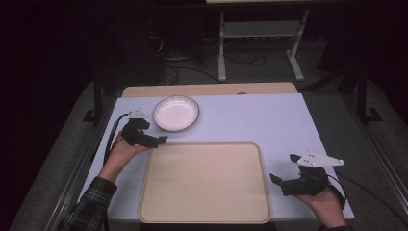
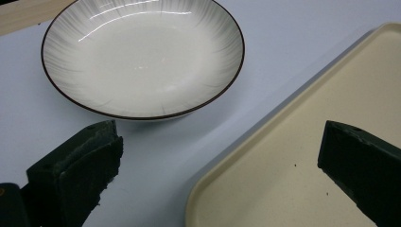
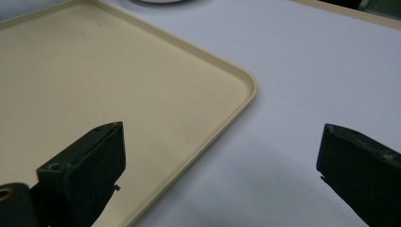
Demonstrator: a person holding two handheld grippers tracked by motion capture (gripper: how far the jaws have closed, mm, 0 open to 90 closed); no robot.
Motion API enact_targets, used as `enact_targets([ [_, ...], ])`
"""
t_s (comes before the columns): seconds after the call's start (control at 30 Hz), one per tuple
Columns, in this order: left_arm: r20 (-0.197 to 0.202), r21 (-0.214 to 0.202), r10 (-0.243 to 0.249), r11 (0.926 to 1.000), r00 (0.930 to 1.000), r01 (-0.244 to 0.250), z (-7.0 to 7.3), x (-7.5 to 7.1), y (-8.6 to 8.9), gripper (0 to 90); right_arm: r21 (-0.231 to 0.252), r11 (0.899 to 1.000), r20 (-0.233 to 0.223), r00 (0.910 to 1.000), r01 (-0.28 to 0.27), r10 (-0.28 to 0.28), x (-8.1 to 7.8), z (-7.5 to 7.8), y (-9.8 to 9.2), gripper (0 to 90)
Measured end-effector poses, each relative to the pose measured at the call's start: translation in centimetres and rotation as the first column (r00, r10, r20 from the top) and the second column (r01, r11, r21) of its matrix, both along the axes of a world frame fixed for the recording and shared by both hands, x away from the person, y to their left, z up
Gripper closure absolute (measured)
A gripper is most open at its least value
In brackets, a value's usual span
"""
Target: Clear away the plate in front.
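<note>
Two hands, two empty grippers flanking a tray.

Nearest us, our plaid-sleeved left forearm angles in from the lower left, its hand point(image 1: 120, 153) gripping the left gripper point(image 1: 161, 140) at the far left corner of the beige tray point(image 1: 204, 183), jaws released and holding nothing, one over the tray corner, one over the tabletop point(image 1: 269, 120). The white bowl point(image 1: 175, 113) sits just beyond it, beside the tray. Our right hand point(image 1: 327, 199) holds the right gripper point(image 1: 284, 169) near the tray's right edge, jaws spread wide, pointing left toward it.
</note>
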State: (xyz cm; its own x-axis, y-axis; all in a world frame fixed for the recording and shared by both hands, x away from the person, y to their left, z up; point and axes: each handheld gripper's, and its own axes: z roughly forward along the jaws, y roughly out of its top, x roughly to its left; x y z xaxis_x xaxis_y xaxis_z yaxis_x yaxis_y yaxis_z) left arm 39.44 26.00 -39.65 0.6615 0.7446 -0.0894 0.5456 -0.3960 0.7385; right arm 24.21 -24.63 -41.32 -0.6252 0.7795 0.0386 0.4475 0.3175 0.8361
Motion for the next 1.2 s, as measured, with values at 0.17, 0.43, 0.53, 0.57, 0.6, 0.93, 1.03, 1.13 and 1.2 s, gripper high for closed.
enact_targets([
  [0.17,-0.013,0.001,0.007,1.0,0.9999,-0.007,0.3,0.9,-0.2,0.0,0.002,1.0,0.0,1.0,0.0,0.0,0.0,0.0,0.0,1.5],
  [0.43,-0.027,0.004,0.012,0.9999,0.9996,-0.012,0.6,2.1,-0.5,0.0,0.002,1.0,0.0,1.0,-0.001,0.001,0.0,0.0,0.0,1.4],
  [0.53,-0.032,0.003,0.016,0.9999,0.9994,-0.016,0.7,2.5,-0.6,0.0,0.002,1.0,0.001,1.0,-0.001,0.001,0.0,0.0,-0.1,1.4],
  [0.57,-0.035,0.002,0.019,0.9998,0.9992,-0.019,0.7,2.7,-0.6,0.0,0.003,1.0,0.0,1.0,-0.001,0.001,0.0,0.0,-0.1,1.4],
  [0.6,-0.04,-0.002,0.022,0.9998,0.999,-0.022,0.7,2.8,-0.6,0.0,0.002,1.0,0.0,1.0,-0.001,0.001,0.0,0.0,-0.1,1.5],
  [0.93,-0.048,-0.004,0.052,0.9986,0.9975,-0.052,0.4,4.6,-0.9,0.0,0.002,1.0,0.0,1.0,-0.004,0.004,0.0,0.0,0.0,1.5],
  [1.03,-0.051,0.001,0.065,0.9979,0.9966,-0.065,0.2,5.2,-0.9,0.0,0.003,1.0,-0.001,1.0,-0.004,0.004,0.0,0.0,-0.1,1.5],
  [1.13,-0.054,-0.006,0.08,0.9967,0.9953,-0.081,0.1,5.6,-0.8,0.0,0.002,1.0,-0.002,1.0,-0.004,0.004,0.0,0.0,-0.1,1.4],
  [1.2,-0.059,-0.002,0.09,0.9959,0.9942,-0.091,-0.1,6.0,-0.7,0.0,0.002,1.0,-0.001,1.0,-0.006,0.006,0.0,0.0,-0.1,1.5],
])
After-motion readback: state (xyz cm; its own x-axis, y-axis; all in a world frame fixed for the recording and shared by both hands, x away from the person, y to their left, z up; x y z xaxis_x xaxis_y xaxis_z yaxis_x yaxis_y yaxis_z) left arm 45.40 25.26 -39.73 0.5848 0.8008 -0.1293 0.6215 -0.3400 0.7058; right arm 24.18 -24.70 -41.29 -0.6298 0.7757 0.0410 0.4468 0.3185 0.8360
